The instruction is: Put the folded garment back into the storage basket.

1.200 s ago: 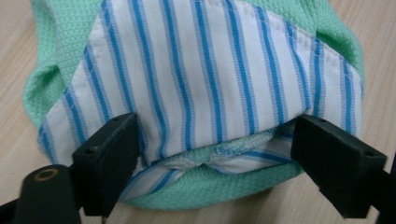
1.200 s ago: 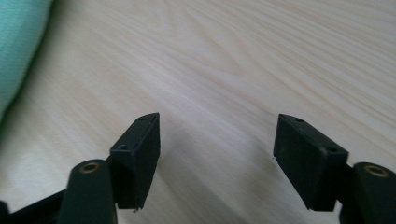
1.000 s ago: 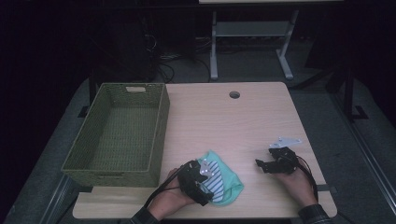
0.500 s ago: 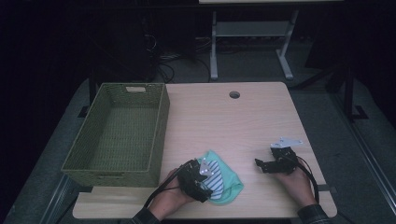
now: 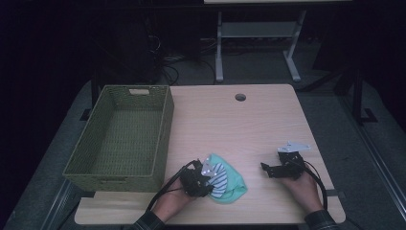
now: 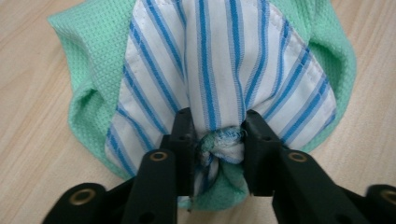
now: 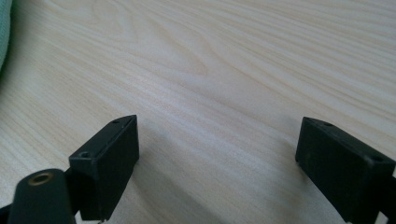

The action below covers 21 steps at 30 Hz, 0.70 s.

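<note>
My left hand-held gripper (image 6: pixel 214 140) has just closed, pinching the striped cloth (image 6: pixel 224 70) on the surface (image 5: pixel 230 124); my right hand-held gripper (image 7: pixel 217 158) rests open over bare wood.

Black grippers (image 5: pixel 198 178) (image 5: pixel 268 170) with brass screws are trailed by black cables; a grey plate (image 5: pixel 293 146) is mounted at 12 o'clock; plaid sleeves (image 5: pixel 148 222) are worn.

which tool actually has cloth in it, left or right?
The left tool: its jaws have just been closing and pinch a bunched fold of the striped cloth. The right tool stands open over bare table, nothing between its jaws.
</note>
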Tool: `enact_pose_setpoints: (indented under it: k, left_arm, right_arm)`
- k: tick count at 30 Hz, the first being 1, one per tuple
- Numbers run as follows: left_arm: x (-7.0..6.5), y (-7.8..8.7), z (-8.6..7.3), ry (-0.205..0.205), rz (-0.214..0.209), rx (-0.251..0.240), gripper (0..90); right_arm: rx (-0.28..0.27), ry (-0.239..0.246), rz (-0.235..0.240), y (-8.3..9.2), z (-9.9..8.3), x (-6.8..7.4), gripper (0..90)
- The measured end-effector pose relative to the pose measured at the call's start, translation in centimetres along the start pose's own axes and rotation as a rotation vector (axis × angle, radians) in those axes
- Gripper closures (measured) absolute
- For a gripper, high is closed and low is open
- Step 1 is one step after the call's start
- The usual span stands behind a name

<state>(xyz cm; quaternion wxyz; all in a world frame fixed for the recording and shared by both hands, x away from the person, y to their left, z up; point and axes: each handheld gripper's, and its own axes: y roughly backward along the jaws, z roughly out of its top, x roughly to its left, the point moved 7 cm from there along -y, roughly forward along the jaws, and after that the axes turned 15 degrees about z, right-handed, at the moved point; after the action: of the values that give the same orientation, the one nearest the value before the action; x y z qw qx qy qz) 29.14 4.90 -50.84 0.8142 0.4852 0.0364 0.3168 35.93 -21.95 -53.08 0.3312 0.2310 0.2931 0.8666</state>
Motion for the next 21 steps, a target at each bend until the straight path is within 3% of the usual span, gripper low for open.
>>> enact_pose_setpoints:
  k: [4, 9, 20, 21]
  left_arm:
    - [0.2, 0.0, 0.0, 0.007, -0.016, -0.006, 72.8]
    - [0.9, 0.0, 0.1, 0.064, -0.074, -0.001, 74.1]
    - [2.2, 1.8, 1.4, 0.15, -0.098, -0.057, 75.0]
    - [2.4, 1.9, 1.4, 0.142, -0.098, -0.059, 75.0]
  right_arm:
    - [0.0, -0.001, 0.0, 0.0, 0.0, 0.0, 12.9]
    - [0.001, 0.0, 0.0, 0.0, 0.0, 0.0, 12.8]
    - [0.0, -0.004, -0.001, 0.0, 0.0, 0.0, 12.7]
    - [0.0, -0.002, -0.001, 0.0, 0.0, 0.0, 12.7]
